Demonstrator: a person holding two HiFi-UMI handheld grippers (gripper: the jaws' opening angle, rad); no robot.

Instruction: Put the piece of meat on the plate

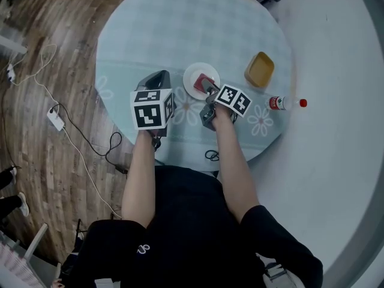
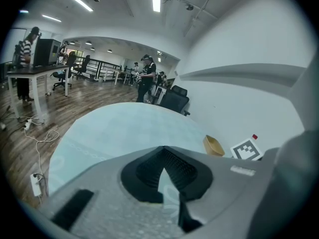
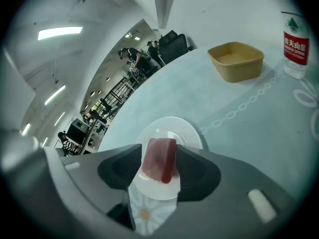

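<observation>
A red piece of meat [image 1: 207, 81] [image 3: 159, 159] lies on the small white plate [image 1: 193, 77] [image 3: 172, 128] on the round pale-blue table [image 1: 180, 29]. My right gripper [image 1: 210, 87] [image 3: 159, 148] is low over the plate's near right side. Its jaws stand one on each side of the meat, close to it, and I read them as open rather than pressing. My left gripper [image 1: 157, 80] [image 2: 163, 151] hovers just left of the plate. Its jaw tips meet and nothing is between them.
A tan square bowl [image 1: 260, 69] [image 3: 236, 59] sits right of the plate. A clear bottle with a red label [image 1: 287, 103] [image 3: 296, 44] lies near the table's right edge. A power strip [image 1: 56, 119] and cables are on the wooden floor at left. People stand far off in the room.
</observation>
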